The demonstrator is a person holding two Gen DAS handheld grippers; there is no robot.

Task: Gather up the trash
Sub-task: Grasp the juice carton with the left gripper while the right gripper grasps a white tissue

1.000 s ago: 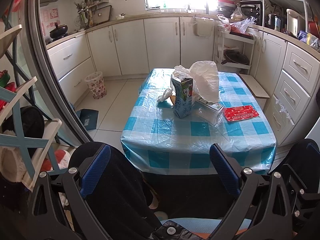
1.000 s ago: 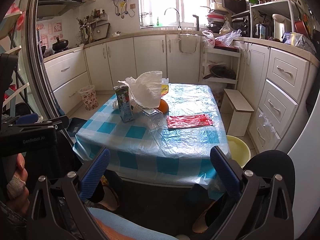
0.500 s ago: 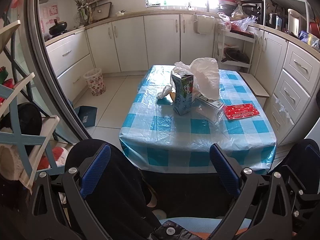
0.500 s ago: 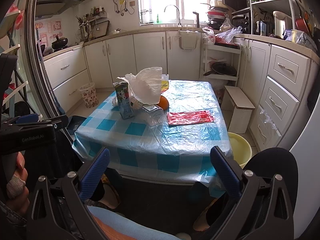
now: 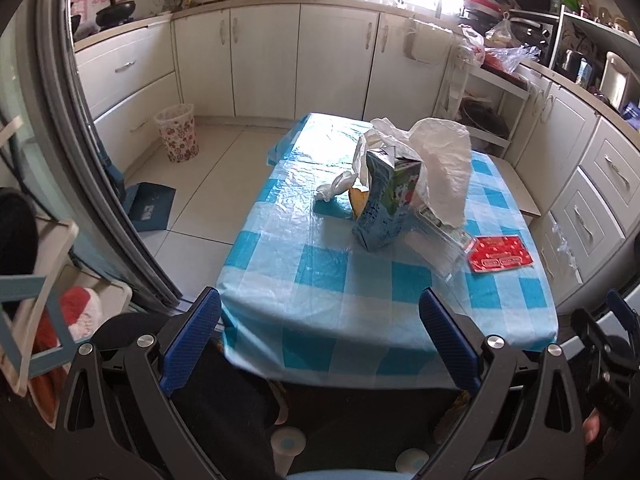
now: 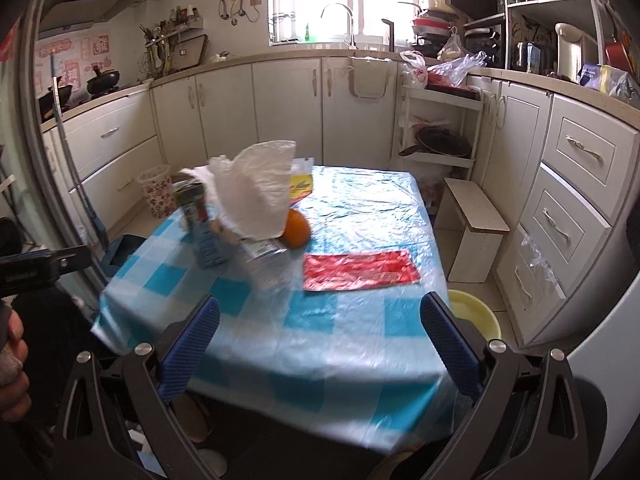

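Trash lies on a blue-checked table [image 5: 332, 280] [image 6: 340, 332]: a milk carton [image 5: 386, 200] [image 6: 202, 224], a white plastic bag [image 5: 440, 160] [image 6: 256, 192], a clear plastic box [image 5: 440, 246] [image 6: 266, 264], a red wrapper [image 5: 500, 254] [image 6: 360, 270], an orange [image 6: 298, 230] and a yellow packet [image 6: 302, 186]. My left gripper [image 5: 320, 344] hangs open before the table's near edge, nothing between its fingers. My right gripper [image 6: 320, 344] is open too, over the near edge, short of the wrapper.
A patterned waste bin [image 5: 178, 132] [image 6: 156, 190] stands on the floor by the far left cabinets. A yellow basin [image 6: 476, 316] and a white step stool [image 6: 472, 224] sit right of the table. A blue dustpan [image 5: 150, 208] lies on the floor. A hand [image 6: 10, 360] holds the other gripper at left.
Both grippers have moved forward and closer to the table; the left view has tilted down. Nothing on the table has shifted, and both stay open.
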